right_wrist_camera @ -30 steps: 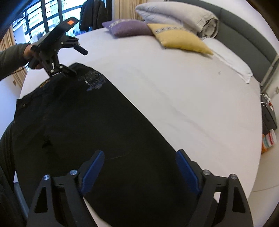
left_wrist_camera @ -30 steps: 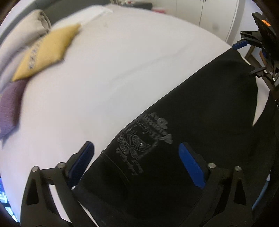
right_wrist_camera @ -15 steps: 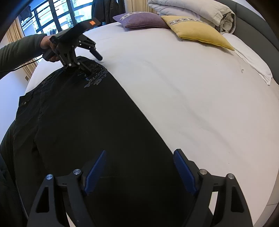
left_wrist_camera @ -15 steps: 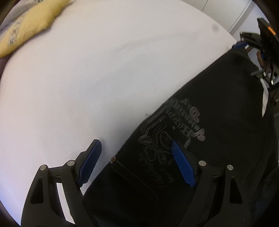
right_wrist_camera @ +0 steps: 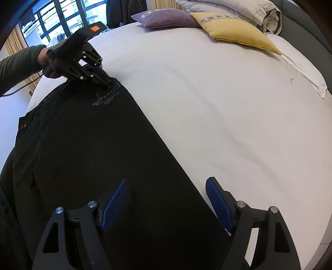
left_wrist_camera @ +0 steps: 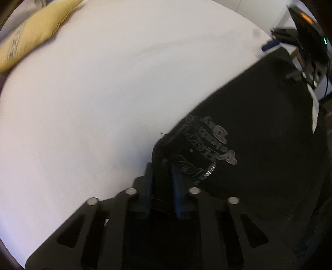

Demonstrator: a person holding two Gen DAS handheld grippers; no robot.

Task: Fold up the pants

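Pinching pants (left_wrist_camera: 259, 135) | left gripper (left_wrist_camera: 160, 182) jaws newly clamped (right gripper (right_wrist_camera: 166, 199) gaping)

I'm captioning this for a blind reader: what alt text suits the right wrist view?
Black pants lie flat on a white bed; the right tongs hang open over one leg, the left tongs pinch the waist. Purple and yellow pillows sit behind.

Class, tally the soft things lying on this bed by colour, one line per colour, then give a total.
Black: 1, the pants
Yellow: 1, a cushion
Purple: 1, a cushion
Pale grey: 1, a rolled duvet
White: 1, a pillow
Total: 5
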